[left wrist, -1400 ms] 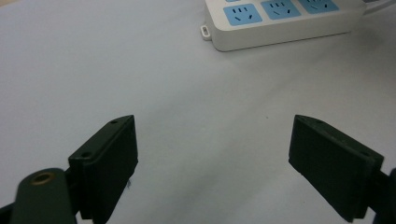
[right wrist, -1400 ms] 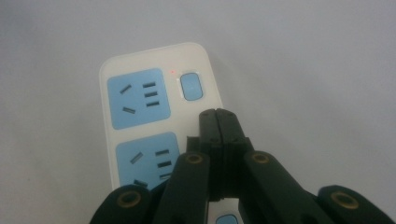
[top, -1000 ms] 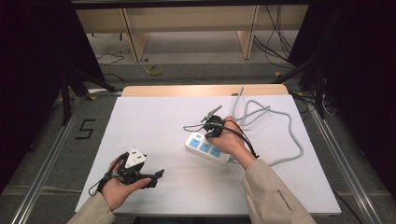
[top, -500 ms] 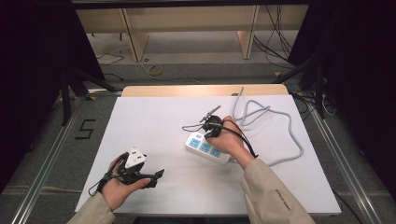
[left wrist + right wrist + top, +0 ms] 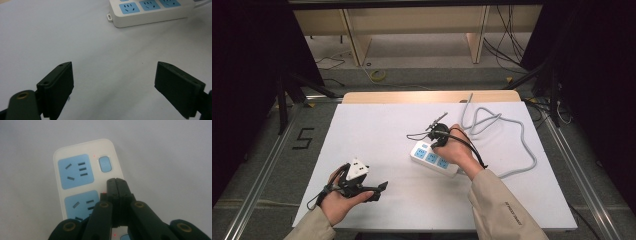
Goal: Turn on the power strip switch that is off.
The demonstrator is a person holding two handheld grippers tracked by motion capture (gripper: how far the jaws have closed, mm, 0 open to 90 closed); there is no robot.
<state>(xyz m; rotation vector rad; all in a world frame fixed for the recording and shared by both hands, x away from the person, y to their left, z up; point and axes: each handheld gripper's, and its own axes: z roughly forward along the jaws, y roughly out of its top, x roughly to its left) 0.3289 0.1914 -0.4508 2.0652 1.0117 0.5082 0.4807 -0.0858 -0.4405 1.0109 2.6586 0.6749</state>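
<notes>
A white power strip [image 5: 432,158] with blue sockets lies near the middle of the white table, and its grey cable [image 5: 517,135] loops off to the back right. My right gripper [image 5: 434,143] points down over the strip's far end. In the right gripper view its jaws [image 5: 116,182] are pressed together with nothing between them, tips just short of the blue switch [image 5: 105,164] on the strip [image 5: 82,147]. My left gripper [image 5: 379,191] rests at the front left of the table, held palm-up. Its jaws [image 5: 113,72] stand wide apart and empty, facing the strip [image 5: 150,15] some way off.
The white table top [image 5: 377,130] has bare room between the left gripper and the strip. A wooden shelf unit [image 5: 412,25] and loose cables sit on the floor beyond the table's far edge. Dark curtains flank both sides.
</notes>
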